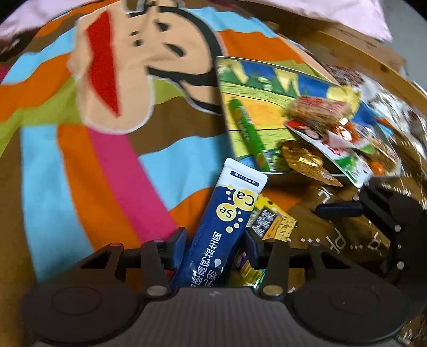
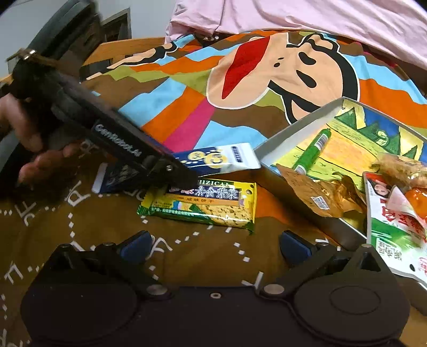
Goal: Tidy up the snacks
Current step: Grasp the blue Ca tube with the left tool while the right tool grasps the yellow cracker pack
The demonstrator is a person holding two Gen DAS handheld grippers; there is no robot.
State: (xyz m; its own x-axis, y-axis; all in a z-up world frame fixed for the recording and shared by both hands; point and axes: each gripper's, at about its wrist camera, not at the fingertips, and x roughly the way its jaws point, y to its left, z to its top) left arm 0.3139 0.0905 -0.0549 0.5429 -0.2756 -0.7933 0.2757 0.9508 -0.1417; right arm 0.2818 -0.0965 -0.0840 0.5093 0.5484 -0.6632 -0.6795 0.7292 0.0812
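Right wrist view: striped cartoon-print bedspread [image 2: 186,88] covers nearly the whole surface, with a pink sheet [image 2: 293,18] bunched along its far edge. On the bedspread at right sits a shallow tray [image 2: 291,128] with a drawn landscape on its floor; it holds a green tube [image 2: 312,152], a gold foil pouch [image 2: 320,197], and a white-and-green packet [image 2: 392,232] that hangs over the near rim. Just left of the tray lies a yellow-green cracker pack [image 2: 200,205], flat on the cloth. Behind it, touching its far edge, is a blue-and-white sachet [image 2: 213,158], clamped between the pads of the left gripper [image 2: 173,170], which a hand [image 2: 29,133] holds from the left. Left wrist view: the same sachet [image 1: 224,227] runs lengthwise between both blue pads, gripped, its white end pointing toward the tray [image 1: 267,114]. Right gripper [image 2: 216,247] hovers above bare cloth, near the cracker pack, jaws spread wide, nothing in them
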